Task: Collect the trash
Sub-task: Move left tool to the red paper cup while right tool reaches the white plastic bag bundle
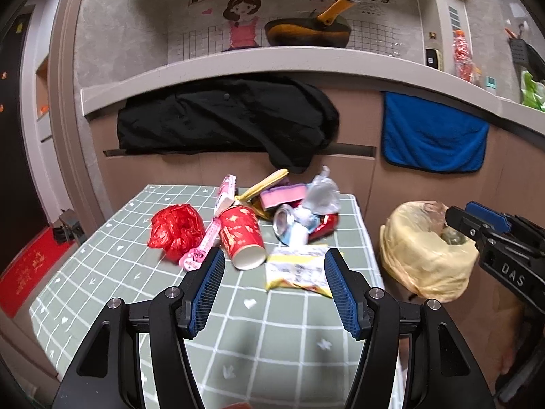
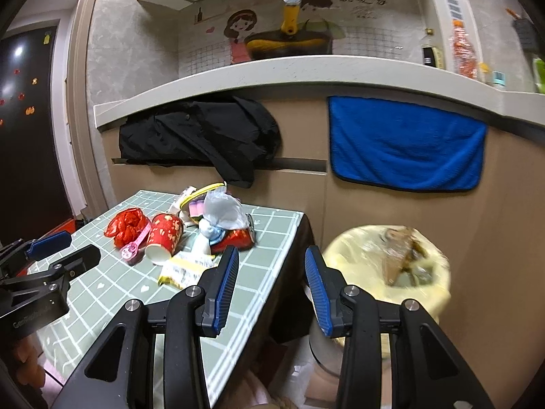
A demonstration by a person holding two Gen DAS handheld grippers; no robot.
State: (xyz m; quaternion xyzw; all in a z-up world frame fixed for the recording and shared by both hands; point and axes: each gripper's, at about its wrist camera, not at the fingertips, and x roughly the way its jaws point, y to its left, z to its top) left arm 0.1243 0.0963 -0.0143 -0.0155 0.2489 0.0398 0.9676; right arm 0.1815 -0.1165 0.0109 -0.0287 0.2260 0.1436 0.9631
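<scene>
Blue-padded left tool (image 1: 274, 266) and right tool (image 2: 270, 262) gape empty above table (image 1: 272, 341) litter.

Left gripper (image 1: 274, 284) hangs wide open over the checked table (image 1: 102, 272), nothing between the jaws. Just past it: a tipped red cup (image 1: 242, 238), yellow wrapper (image 1: 296, 271), red bag (image 1: 177, 230), crushed can (image 1: 286, 223). Bin (image 1: 422, 248) sits right of the table, right gripper (image 1: 477, 225) over it.
</scene>
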